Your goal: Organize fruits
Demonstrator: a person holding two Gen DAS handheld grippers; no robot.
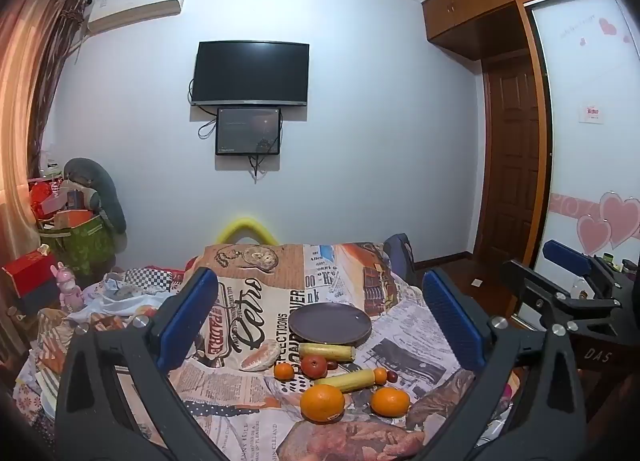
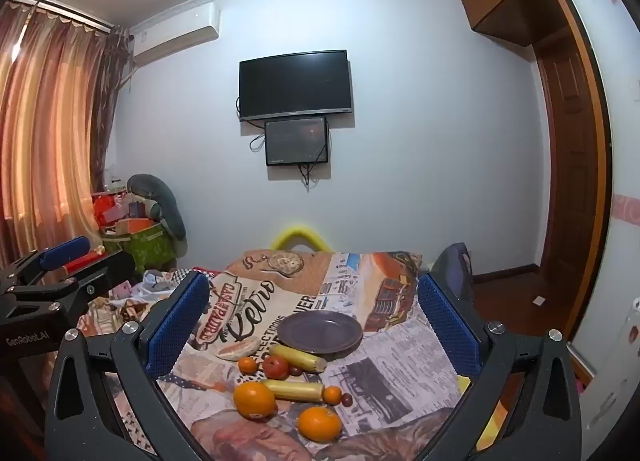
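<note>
A dark round plate sits flat and bare near the middle of the cloth-covered table. Just in front of it lie a yellow banana, a red apple, a small tangerine and, to the left, a peeled orange segment piece. Nearer the front edge lie a second banana with a small tangerine at its end, and two big oranges set slightly apart.
</note>
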